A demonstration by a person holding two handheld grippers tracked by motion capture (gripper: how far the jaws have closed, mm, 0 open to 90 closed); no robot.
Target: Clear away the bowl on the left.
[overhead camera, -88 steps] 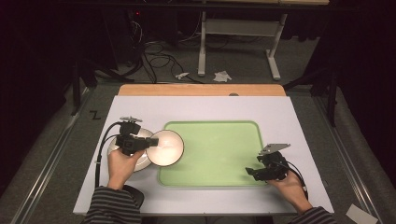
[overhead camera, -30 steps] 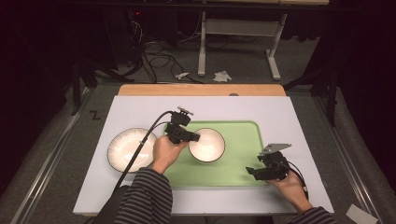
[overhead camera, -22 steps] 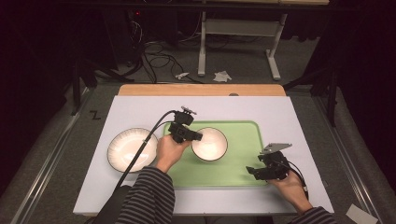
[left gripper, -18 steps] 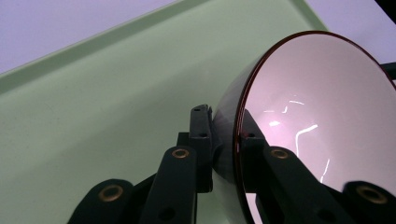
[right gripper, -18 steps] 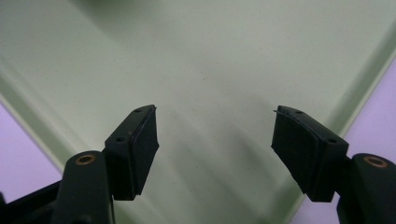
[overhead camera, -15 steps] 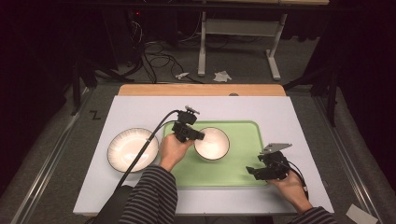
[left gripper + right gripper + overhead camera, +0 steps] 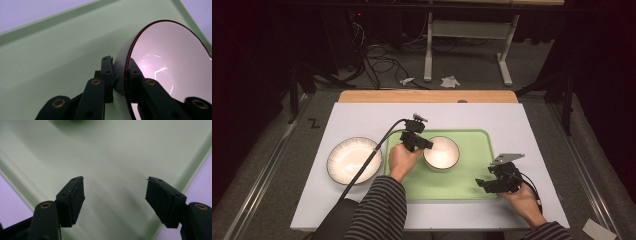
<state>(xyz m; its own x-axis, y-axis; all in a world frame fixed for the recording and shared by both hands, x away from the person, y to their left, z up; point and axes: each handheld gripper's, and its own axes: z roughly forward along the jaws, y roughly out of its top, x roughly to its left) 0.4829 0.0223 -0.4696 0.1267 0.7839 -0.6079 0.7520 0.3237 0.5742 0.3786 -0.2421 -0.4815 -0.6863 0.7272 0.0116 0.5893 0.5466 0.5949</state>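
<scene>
Green tray (image 7: 472, 187) holds bowl (image 7: 443, 152) (empty); left tool (image 7: 119, 82) clamping rim.

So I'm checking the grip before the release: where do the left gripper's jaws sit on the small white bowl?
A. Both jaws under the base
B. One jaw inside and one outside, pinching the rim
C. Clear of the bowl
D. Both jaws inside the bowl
B: in the left gripper view the left gripper pinches the rim of the small white bowl over the green plastic tray.
</scene>
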